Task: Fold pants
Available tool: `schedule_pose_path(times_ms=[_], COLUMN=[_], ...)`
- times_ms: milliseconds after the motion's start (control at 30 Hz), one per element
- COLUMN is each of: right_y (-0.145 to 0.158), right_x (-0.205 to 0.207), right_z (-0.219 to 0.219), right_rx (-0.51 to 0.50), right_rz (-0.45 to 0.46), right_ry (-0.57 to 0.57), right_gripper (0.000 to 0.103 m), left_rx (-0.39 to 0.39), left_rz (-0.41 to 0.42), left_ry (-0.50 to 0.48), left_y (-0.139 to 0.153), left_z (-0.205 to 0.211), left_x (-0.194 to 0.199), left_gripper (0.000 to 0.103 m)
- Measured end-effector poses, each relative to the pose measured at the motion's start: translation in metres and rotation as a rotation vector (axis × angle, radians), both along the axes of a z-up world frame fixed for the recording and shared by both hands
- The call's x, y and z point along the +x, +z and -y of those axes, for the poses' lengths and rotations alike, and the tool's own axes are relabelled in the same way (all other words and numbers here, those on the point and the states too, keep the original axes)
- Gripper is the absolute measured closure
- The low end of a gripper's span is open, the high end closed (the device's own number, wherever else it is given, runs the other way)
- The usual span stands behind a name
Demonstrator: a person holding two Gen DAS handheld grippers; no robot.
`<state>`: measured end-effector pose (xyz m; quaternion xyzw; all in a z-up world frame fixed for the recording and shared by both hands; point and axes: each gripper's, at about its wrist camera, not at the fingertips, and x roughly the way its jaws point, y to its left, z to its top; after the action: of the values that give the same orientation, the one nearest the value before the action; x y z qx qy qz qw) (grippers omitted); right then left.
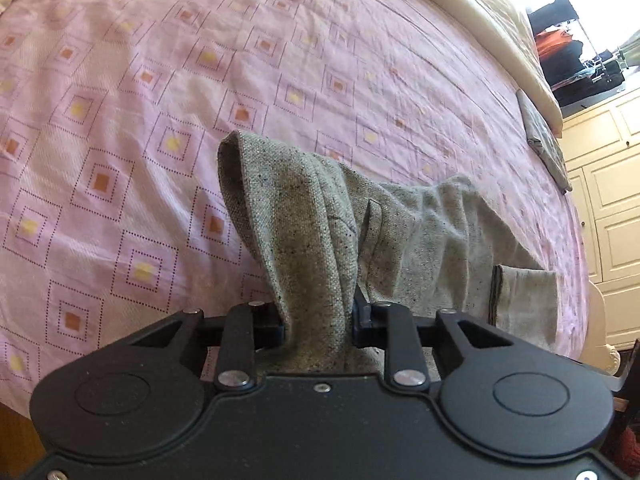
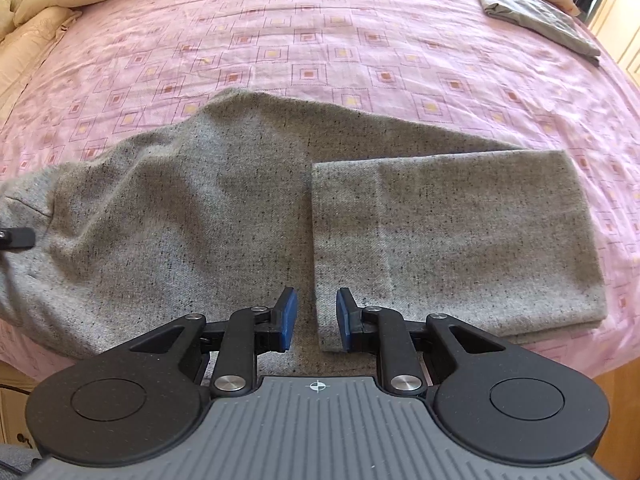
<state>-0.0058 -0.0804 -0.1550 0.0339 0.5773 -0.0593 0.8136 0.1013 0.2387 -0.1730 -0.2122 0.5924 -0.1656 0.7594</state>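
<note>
Grey speckled pants lie across a pink patterned bedspread. Their right end is folded back into a flat rectangle. My left gripper is shut on a bunched part of the pants, which rises in a fold above the bed. One of its black fingers shows at the left edge of the right wrist view, on the lifted cloth. My right gripper stands open just over the near edge of the pants. Its blue pads are apart, either side of the folded rectangle's left edge.
A folded grey cloth lies near the bed's far right corner. A cream duvet is heaped along the far side. White cupboards stand beyond the bed's right edge.
</note>
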Motion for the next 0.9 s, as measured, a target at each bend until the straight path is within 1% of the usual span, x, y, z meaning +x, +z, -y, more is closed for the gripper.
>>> schedule_pose_path(times_ms=[100, 167, 200, 233, 300, 367, 467, 533, 600, 667, 700, 767, 800, 867, 900], right_y=[-0.015, -0.031, -0.037, -0.038, -0.038, -0.037, -0.03, -0.023, -0.014, -0.007, -0.005, -0.002, -0.003, -0.005, -0.006], right_x=[0.001, 0.002, 0.001, -0.001, -0.002, -0.004, -0.005, -0.006, -0.008, -0.01, -0.01, -0.011, -0.011, -0.012, -0.012], right_z=[0.004, 0.003, 0.002, 0.0, -0.002, 0.001, 0.02, 0.037, 0.055, 0.076, 0.086, 0.109, 0.119, 0.144, 0.154], right_rx=[0.036, 0.035, 0.032, 0.025, 0.013, 0.031, 0.124, 0.185, 0.215, 0.248, 0.257, 0.263, 0.263, 0.267, 0.272], right_rz=[-0.033, -0.098, -0.107, -0.091, -0.09, -0.083, -0.058, -0.031, 0.009, 0.037, 0.046, 0.06, 0.06, 0.057, 0.056], right_ry=[0.022, 0.064, 0.097, 0.131, 0.21, 0.257, 0.267, 0.266, 0.272, 0.275, 0.276, 0.272, 0.265, 0.234, 0.22], right_gripper=[0.083, 0.082, 0.082, 0.082, 0.082, 0.082, 0.082, 0.082, 0.082, 0.082, 0.082, 0.082, 0.082, 0.082, 0.082], left_rx=[0.02, 0.023, 0.029, 0.037, 0.059, 0.08, 0.118, 0.136, 0.146, 0.146, 0.146, 0.135, 0.118, 0.089, 0.092], left_rz=[0.019, 0.035, 0.045, 0.059, 0.088, 0.118, 0.167, 0.206, 0.231, 0.242, 0.238, 0.205, 0.189, 0.163, 0.164], left_ry=[0.022, 0.049, 0.06, 0.067, 0.072, 0.07, 0.044, 0.004, -0.042, -0.076, -0.084, -0.089, -0.093, -0.088, -0.081], left_y=[0.014, 0.025, 0.032, 0.039, 0.053, 0.07, 0.098, 0.116, 0.126, 0.124, 0.119, 0.104, 0.097, 0.089, 0.088], left_z=[0.01, 0.016, 0.02, 0.023, 0.036, 0.056, 0.091, 0.125, 0.164, 0.206, 0.227, 0.267, 0.284, 0.31, 0.32], left_x=[-0.002, -0.004, -0.005, -0.007, -0.01, -0.014, -0.02, -0.025, -0.027, -0.028, -0.028, -0.027, -0.028, -0.03, -0.034], left_gripper=[0.071, 0.073, 0.073, 0.074, 0.076, 0.077, 0.078, 0.078, 0.077, 0.077, 0.075, 0.069, 0.07, 0.069, 0.069])
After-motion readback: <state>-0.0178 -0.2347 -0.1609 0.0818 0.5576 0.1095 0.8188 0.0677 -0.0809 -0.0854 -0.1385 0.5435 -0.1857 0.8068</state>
